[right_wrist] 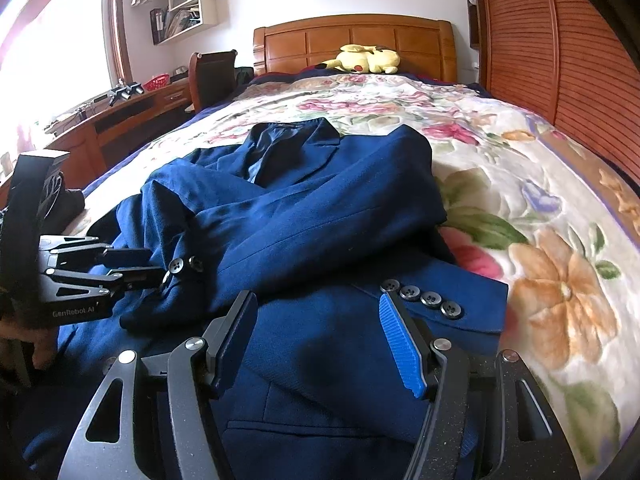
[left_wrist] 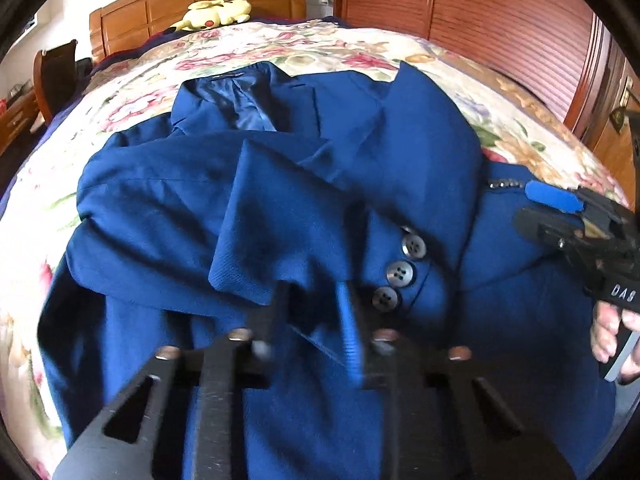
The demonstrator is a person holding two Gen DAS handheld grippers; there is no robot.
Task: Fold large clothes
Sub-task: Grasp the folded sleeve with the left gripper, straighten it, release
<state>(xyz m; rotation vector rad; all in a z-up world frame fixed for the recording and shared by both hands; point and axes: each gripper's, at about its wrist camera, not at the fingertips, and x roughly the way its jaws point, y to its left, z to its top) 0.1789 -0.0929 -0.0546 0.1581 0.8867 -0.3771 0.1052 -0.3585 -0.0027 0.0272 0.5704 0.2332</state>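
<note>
A dark blue suit jacket (left_wrist: 304, 184) lies on the flowered bedspread (left_wrist: 256, 48), collar far, both sleeves folded across its front. It also shows in the right wrist view (right_wrist: 304, 208). My left gripper (left_wrist: 314, 308) hovers over the left sleeve's cuff with its buttons (left_wrist: 398, 272), jaws a small gap apart and empty; in the right wrist view (right_wrist: 154, 266) it sits just left of that cuff. My right gripper (right_wrist: 316, 340) is open and empty above the jacket's lower front, near the other buttoned cuff (right_wrist: 436, 304). It shows at the right in the left wrist view (left_wrist: 560, 204).
A wooden headboard (right_wrist: 352, 40) with a yellow plush toy (right_wrist: 368, 60) stands at the far end. Slatted wooden wardrobe doors (right_wrist: 560, 60) run along the right. A desk (right_wrist: 120, 116) and chair (right_wrist: 212, 76) stand at the left.
</note>
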